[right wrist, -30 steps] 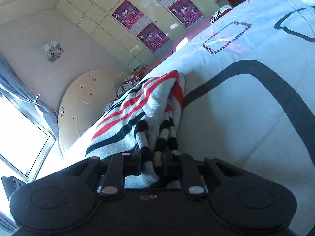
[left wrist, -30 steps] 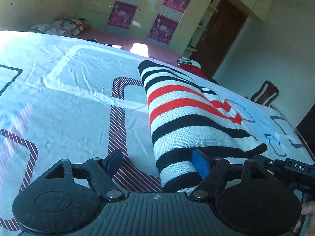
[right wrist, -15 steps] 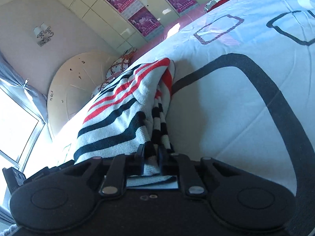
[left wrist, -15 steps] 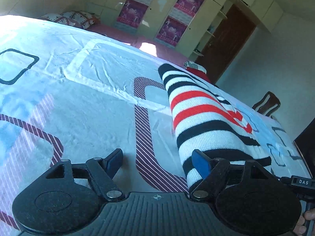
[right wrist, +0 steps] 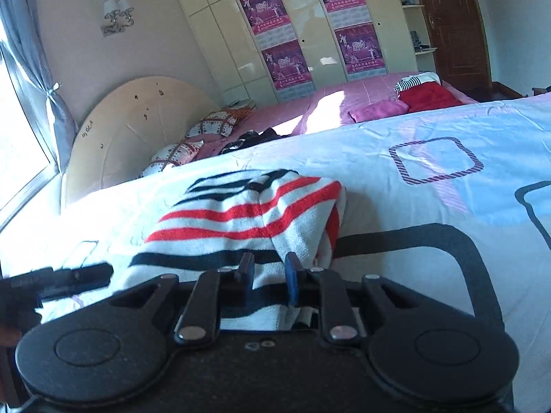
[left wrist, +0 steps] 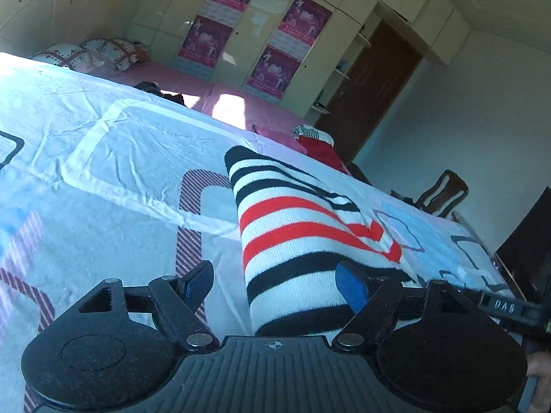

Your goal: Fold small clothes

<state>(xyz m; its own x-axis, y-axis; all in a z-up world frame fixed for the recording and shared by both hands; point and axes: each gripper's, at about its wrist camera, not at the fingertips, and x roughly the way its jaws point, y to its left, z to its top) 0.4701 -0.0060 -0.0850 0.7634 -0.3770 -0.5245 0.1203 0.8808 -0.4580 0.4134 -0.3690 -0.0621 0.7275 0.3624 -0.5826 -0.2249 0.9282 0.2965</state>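
A white knitted garment with black and red stripes (left wrist: 296,237) lies folded into a thick bundle on the pale bedsheet printed with rounded squares (left wrist: 113,172), its near end right in front of both tools. The left gripper (left wrist: 275,284) has its blue-padded fingers (left wrist: 351,287) spread wide, one on either side of the bundle's near edge and closed on nothing. The right gripper (right wrist: 269,275) has its fingers a little apart with the striped knit lying between them; the pads do not appear to press the cloth, so it looks released or only loosely framed rather than clamped. Judged from this, a fold has just been laid down and the step in hand is letting go and tidying. The next move likely calls for one more fold or a squaring-up: the loose layers at the bundle's right side (right wrist: 330,227) sag open, so a grip there would need to catch all the layers together, low against the sheet, without dragging the bundle askew.
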